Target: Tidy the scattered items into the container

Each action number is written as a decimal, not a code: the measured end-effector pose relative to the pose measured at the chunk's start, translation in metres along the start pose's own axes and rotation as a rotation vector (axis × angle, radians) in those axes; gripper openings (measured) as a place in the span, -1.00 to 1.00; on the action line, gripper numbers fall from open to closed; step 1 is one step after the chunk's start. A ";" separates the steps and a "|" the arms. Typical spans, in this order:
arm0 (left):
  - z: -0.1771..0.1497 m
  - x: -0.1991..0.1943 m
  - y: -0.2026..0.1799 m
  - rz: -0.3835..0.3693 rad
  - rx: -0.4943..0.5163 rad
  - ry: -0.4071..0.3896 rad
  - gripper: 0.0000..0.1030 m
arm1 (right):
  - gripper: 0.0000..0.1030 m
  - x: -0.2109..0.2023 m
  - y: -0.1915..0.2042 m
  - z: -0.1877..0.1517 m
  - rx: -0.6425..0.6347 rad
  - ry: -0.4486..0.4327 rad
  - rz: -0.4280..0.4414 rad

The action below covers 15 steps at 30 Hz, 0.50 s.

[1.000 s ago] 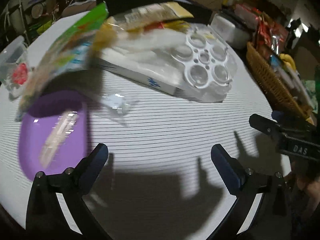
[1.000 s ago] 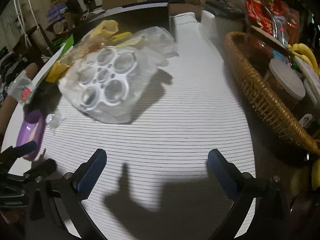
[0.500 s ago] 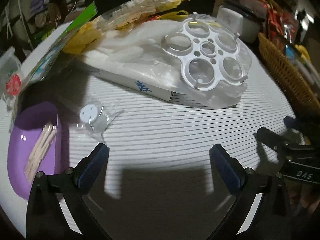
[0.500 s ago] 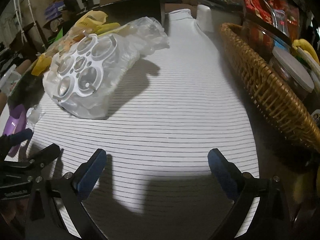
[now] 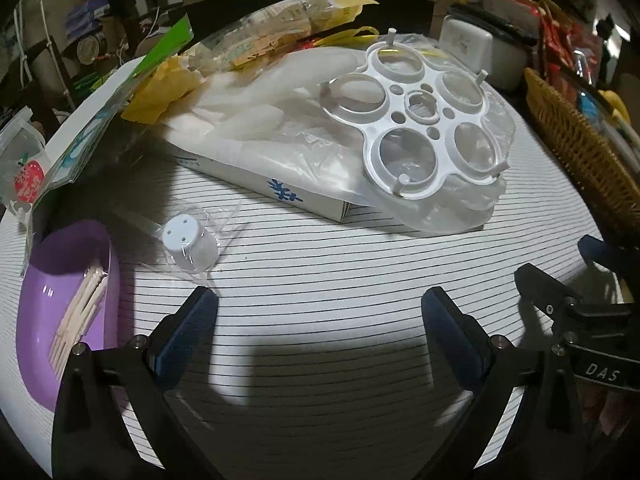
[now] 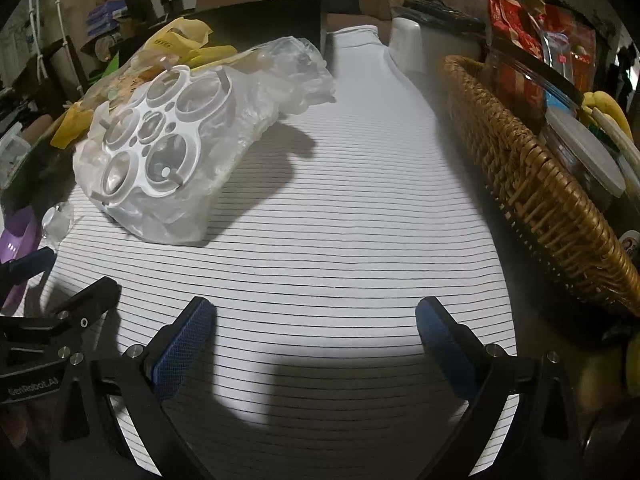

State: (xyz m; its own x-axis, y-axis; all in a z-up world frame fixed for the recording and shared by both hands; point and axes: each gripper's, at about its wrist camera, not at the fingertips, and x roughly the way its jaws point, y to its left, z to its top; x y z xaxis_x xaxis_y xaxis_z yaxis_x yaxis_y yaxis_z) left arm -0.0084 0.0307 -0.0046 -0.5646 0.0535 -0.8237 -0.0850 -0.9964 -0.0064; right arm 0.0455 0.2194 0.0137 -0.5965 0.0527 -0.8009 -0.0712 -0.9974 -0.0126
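A purple container (image 5: pixel 60 280) at the left of the striped table holds several pale wooden forks (image 5: pixel 80 312). Beside it lies a small white cap with holes (image 5: pixel 190 250) in a clear wrapper, just beyond my left finger. My left gripper (image 5: pixel 320 312) is open and holds nothing. A white ring tray with round holes (image 5: pixel 420 120) in a clear bag rests on a white box (image 5: pixel 280 192). My right gripper (image 6: pixel 312 316) is open over bare cloth. The ring tray (image 6: pixel 152 140) and the purple container (image 6: pixel 16 236) lie to its left.
Yellow and green packets (image 5: pixel 256 44) pile up behind the box. A wicker basket (image 6: pixel 540 184) full of jars and bananas runs along the right edge. A white appliance (image 5: pixel 472 48) stands at the back. Each gripper shows at the edge of the other's view.
The left wrist view has steadied from a blurred swing and drawn back toward me. The wrapped cap now sits just ahead of my left finger. Both grippers have stayed open.
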 end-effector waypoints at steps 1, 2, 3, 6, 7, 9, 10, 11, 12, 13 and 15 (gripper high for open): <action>0.000 0.000 0.000 0.001 0.000 0.000 1.00 | 1.00 0.000 0.000 0.000 0.000 0.000 0.000; 0.001 0.000 -0.001 0.002 -0.001 0.000 1.00 | 1.00 0.000 0.000 0.000 0.000 0.000 0.000; 0.001 0.001 -0.001 0.003 -0.002 0.000 1.00 | 1.00 0.000 0.000 0.000 0.000 0.000 0.000; 0.003 0.002 -0.001 0.008 -0.014 0.000 1.00 | 1.00 0.000 0.000 0.000 0.001 0.000 0.000; 0.003 0.002 -0.001 0.008 -0.015 0.000 1.00 | 1.00 0.000 0.000 0.000 0.001 0.000 0.000; 0.003 0.002 -0.001 0.007 -0.015 0.000 1.00 | 1.00 0.000 -0.001 0.000 0.000 0.000 0.000; 0.003 0.002 -0.001 0.007 -0.015 0.000 1.00 | 1.00 0.000 0.000 0.000 0.000 0.000 0.000; 0.003 0.002 -0.001 0.007 -0.015 0.000 1.00 | 1.00 0.000 -0.001 0.000 0.000 0.000 0.000; 0.003 0.002 -0.001 0.007 -0.015 0.000 1.00 | 1.00 0.000 -0.001 0.000 0.000 0.000 0.000; 0.003 0.002 -0.001 0.007 -0.015 0.000 1.00 | 1.00 0.000 -0.001 0.000 0.001 0.000 0.001; 0.003 0.002 -0.001 0.007 -0.015 0.000 1.00 | 1.00 0.000 -0.001 0.000 0.001 0.000 0.001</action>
State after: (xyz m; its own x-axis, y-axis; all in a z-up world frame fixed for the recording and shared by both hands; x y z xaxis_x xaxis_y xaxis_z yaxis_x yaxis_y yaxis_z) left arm -0.0116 0.0317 -0.0050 -0.5648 0.0466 -0.8239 -0.0685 -0.9976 -0.0095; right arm 0.0451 0.2201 0.0135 -0.5964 0.0520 -0.8010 -0.0714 -0.9974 -0.0116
